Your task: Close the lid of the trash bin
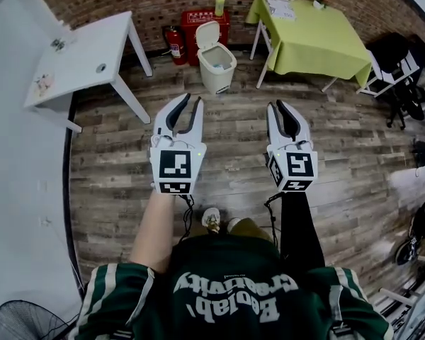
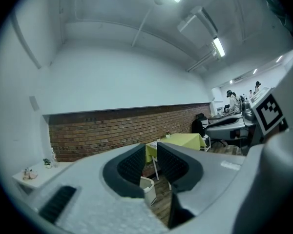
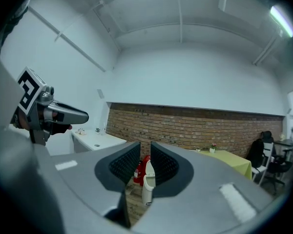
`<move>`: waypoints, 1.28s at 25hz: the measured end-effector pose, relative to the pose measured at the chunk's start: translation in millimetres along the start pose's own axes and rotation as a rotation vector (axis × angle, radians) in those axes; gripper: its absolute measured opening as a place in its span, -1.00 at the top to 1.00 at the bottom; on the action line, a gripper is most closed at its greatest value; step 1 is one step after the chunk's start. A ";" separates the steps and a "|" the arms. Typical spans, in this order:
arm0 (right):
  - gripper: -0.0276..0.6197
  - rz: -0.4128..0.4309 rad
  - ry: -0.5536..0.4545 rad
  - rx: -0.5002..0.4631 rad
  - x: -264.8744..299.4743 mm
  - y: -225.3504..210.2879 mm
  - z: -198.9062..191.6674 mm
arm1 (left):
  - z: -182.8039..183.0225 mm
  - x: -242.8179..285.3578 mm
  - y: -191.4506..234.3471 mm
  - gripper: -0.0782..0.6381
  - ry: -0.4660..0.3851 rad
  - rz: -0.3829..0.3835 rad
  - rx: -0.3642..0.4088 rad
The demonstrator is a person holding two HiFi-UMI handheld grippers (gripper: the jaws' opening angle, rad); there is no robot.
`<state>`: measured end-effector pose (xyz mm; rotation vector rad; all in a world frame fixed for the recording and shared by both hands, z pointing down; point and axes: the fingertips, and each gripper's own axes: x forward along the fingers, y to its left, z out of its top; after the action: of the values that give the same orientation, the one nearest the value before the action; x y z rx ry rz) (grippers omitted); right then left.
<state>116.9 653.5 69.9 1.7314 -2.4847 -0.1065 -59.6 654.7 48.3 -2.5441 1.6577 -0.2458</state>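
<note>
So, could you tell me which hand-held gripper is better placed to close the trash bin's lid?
Probably the left: in the head view the left hand-held gripper sits nearer the trash bin and its raised lid than the right hand-held gripper. Both are empty.

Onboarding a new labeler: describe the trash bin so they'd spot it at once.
Look to the brick wall, between the white table and the green table. The bin stands on the floor before a red cabinet. It alone is cream, with its lid raised.
</note>
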 end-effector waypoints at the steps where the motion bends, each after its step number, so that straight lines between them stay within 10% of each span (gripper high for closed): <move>1: 0.67 -0.002 -0.001 -0.001 1.2 4.6 0.7 | -0.1 -1.7 4.4 0.55 -0.005 -0.003 0.000; 20: 0.64 0.023 -0.006 -0.031 31.4 34.0 5.1 | -13.9 -0.7 42.4 0.56 -0.021 0.007 -0.026; 32: 0.58 0.034 -0.009 -0.013 106.2 -24.9 -4.7 | -13.0 91.2 48.8 0.56 -0.004 0.007 -0.021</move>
<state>104.3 545.3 76.9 1.6871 -2.5128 -0.1268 -69.8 551.8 60.5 -2.5511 1.6766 -0.2235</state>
